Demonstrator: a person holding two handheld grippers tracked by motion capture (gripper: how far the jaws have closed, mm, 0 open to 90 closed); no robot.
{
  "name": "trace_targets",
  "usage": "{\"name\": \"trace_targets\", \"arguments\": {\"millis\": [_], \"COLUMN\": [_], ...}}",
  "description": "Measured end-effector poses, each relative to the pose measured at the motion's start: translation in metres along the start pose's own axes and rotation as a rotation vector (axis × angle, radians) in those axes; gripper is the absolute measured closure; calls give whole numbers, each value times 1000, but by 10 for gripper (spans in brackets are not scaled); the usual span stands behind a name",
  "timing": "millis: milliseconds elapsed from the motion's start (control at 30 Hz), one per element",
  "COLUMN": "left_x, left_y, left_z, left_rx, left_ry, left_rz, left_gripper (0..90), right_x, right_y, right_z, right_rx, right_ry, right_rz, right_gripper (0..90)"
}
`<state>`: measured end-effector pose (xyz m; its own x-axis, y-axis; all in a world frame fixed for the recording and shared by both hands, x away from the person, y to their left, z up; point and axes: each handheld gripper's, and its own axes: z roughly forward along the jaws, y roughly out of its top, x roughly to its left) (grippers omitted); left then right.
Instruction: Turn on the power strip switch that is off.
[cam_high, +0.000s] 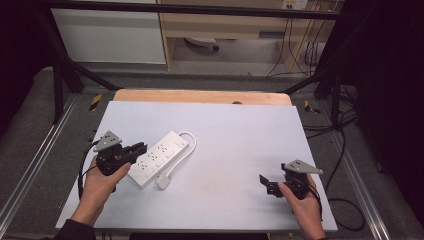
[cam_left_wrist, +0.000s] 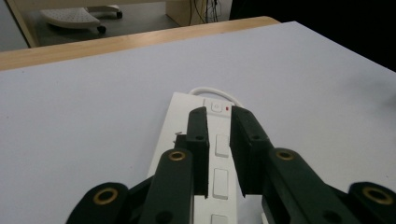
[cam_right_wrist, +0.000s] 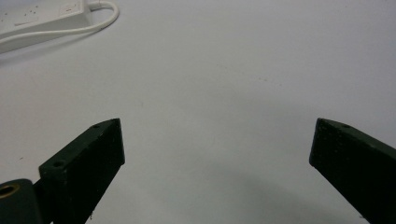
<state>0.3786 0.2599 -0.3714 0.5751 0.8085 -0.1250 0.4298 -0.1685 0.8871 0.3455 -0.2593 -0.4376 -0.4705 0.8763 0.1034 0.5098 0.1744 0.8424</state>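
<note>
- My left hand (cam_high: 102, 182) comes in from the near left edge of the table, wrapped round the back of my black two-jaw left gripper (cam_high: 141, 147), with the forearm angled towards the far right.
- That gripper points along the white plastic power strip (cam_high: 157, 158), its grey three-cornered plate (cam_high: 108, 141) on top.
- In the left gripper view its jaws hang over the strip's row of sockets with a narrow gap between them; nothing is pinched, and I cannot tell whether the tips touch the strip.
- My right hand (cam_high: 304, 207) rests at the near right of the table and holds the black right gripper (cam_high: 263, 181), which points left across the bare sheet.
- In the right gripper view its jaws stand spread wide with nothing between them.
- The power strip lies on the left half of the table, slanting from near left to far right, well apart from the right gripper.
- Its white cable (cam_high: 184, 147) loops out of the far end and runs back beside it to a white plug (cam_high: 163, 182) lying near the strip's near end.
- The switch and a small red mark sit at the strip's far end in the left gripper view.
- The surface is a pale grey sheet (cam_high: 235, 150) over a wooden tabletop (cam_high: 200, 96), whose edge shows at the far side.
- Beyond it are a grey floor, a wooden cabinet (cam_high: 225, 25) and dark cables (cam_high: 300, 50) hanging at the far right.
</note>
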Motion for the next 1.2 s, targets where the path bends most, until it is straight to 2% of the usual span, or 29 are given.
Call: {"name": "trace_targets", "arguments": {"millis": [267,833,1200], "left_x": [4,-4,-4], "left_y": [-8,-20,-27], "left_z": [13,31,36], "left_rx": [38,115,132], "left_ry": [3,-2,-3], "left_rz": [-12,25,27], "left_gripper": [768,820,847], "right_x": [0,0,0], "right_y": [0,0,0], "right_z": [0,0,0], "right_rx": [-2,-4,-4], "right_ry": [0,2,1], "right_rz": [-1,-3,-4], "right_gripper": [37,38,38]}}
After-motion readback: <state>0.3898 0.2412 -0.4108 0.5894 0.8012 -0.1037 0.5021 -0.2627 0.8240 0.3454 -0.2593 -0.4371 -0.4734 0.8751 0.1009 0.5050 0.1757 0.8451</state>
